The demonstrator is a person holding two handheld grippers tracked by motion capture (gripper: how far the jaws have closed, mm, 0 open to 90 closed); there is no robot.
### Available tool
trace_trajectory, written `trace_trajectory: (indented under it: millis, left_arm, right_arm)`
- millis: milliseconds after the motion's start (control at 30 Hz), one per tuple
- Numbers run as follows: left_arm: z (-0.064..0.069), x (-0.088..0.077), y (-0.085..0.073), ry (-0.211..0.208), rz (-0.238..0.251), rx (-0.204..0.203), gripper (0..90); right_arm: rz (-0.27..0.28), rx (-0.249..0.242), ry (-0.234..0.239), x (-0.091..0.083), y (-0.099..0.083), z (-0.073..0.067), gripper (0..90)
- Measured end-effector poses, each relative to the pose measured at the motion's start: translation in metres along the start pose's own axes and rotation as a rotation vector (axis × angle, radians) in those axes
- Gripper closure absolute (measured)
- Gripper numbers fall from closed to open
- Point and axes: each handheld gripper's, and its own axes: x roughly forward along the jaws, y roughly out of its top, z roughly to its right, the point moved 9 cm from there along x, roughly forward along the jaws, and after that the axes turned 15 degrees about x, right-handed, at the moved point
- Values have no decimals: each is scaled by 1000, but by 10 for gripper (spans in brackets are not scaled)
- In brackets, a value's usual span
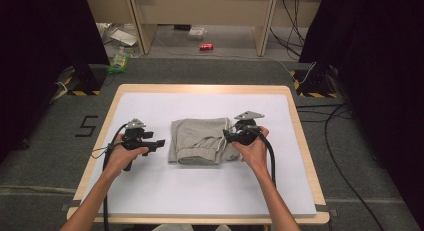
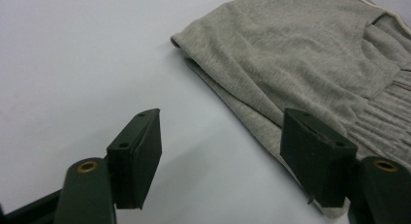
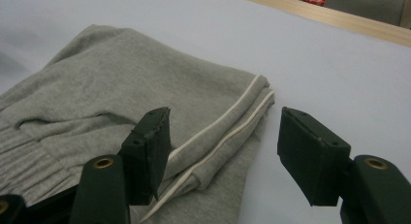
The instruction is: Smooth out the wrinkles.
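A folded grey garment (image 1: pixel 200 140) with a ribbed waistband and white side stripes lies in the middle of the white-covered table (image 1: pixel 210 186). My left gripper (image 1: pixel 159 143) hovers open just left of it, its jaws spread over the cloth's left edge (image 2: pixel 252 78). My right gripper (image 1: pixel 226 136) is open at the garment's right side, its jaws straddling the striped folded edge (image 3: pixel 232 127). Nothing is held between either pair of jaws.
The table has a wooden rim (image 1: pixel 300 136). Beyond it on the floor lie a red can (image 1: pixel 206 46), some bags (image 1: pixel 119 61) and cables (image 1: pixel 345 176). Black curtains stand at both sides.
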Motion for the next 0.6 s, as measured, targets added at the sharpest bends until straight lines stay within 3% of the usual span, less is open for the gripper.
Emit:
trace_trajectory:
  millis: [233, 600]
  left_arm:
    - [9, -7, -6, -3, 2, -6, 245]
    - [26, -17, -17, -15, -4, 25, 197]
  right_arm:
    - [-11, -7, 10, -6, -9, -4, 354]
    - [-19, -2, 26, -17, -28, -3, 337]
